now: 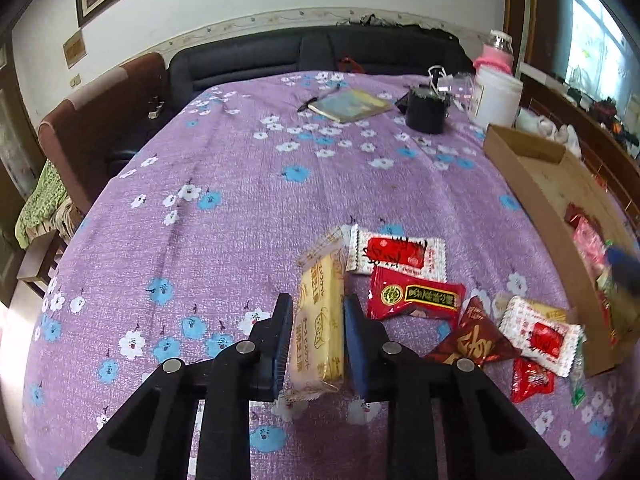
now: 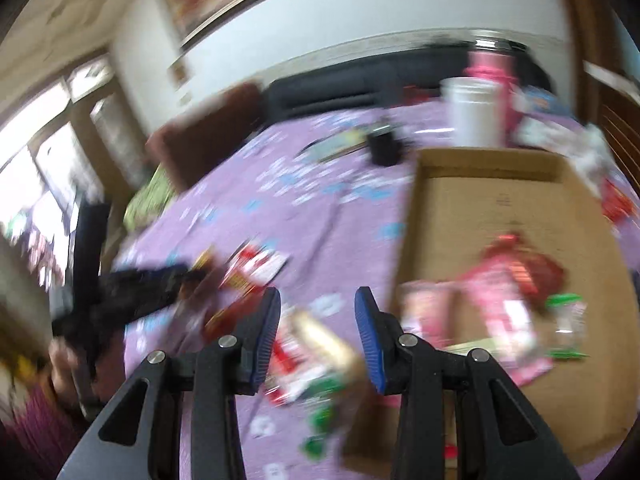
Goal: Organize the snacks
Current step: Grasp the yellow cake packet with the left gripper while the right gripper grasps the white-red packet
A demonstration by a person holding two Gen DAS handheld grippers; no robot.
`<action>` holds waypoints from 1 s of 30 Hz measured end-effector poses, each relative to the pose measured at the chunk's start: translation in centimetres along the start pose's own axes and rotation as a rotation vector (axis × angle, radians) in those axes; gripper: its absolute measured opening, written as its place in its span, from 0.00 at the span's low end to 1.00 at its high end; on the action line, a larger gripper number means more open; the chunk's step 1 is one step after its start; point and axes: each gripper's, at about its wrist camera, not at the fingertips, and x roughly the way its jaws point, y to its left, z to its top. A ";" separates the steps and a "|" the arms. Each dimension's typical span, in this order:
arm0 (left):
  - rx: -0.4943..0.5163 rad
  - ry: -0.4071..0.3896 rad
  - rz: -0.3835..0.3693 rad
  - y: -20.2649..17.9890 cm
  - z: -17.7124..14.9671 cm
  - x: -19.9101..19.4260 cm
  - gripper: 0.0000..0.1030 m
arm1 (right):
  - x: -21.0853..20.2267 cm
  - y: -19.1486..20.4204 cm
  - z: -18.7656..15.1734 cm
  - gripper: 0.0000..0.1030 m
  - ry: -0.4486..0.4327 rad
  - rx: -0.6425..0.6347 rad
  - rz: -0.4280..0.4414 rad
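While right view blurs, left gripper [image 1: 318, 316] clamps biscuit pack [image 1: 320, 320].

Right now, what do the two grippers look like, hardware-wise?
Both match. The left gripper and right gripper are matte black plastic with angular arms that have triangular cut-outs and round silver pivot pins. Each has two flat fingers with ribbed blue pads on the inner faces. No cables or markings show. The right wrist view is motion-blurred.

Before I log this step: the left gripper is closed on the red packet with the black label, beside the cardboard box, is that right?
Not quite: the left gripper is closed on the yellow biscuit packet; the left wrist view shows the red packet lying free beside it.
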 end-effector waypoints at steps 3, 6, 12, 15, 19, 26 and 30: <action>0.004 -0.008 0.000 -0.1 0.0 -0.3 0.26 | 2.3 2.8 -1.0 0.39 0.067 -0.104 -0.034; 0.011 -0.014 -0.003 -0.3 0.0 -0.5 0.26 | 4.5 4.6 -2.1 0.39 0.114 -0.200 -0.117; 0.011 -0.023 -0.006 -0.2 0.1 -0.8 0.26 | 4.9 6.2 -3.4 0.26 0.166 -0.266 -0.089; 0.001 -0.022 -0.005 0.1 0.0 -0.9 0.26 | 4.5 6.5 -3.4 0.24 0.164 -0.258 -0.050; -0.001 -0.028 -0.003 0.3 0.0 -1.0 0.26 | 3.3 5.7 -2.5 0.24 0.112 -0.190 -0.012; 0.003 0.034 -0.022 0.4 -0.2 0.2 0.26 | 2.3 3.6 -1.5 0.24 0.060 -0.090 -0.012; 0.030 0.055 -0.016 -0.3 -0.4 0.7 0.49 | 2.2 3.6 -1.4 0.24 0.055 -0.085 -0.006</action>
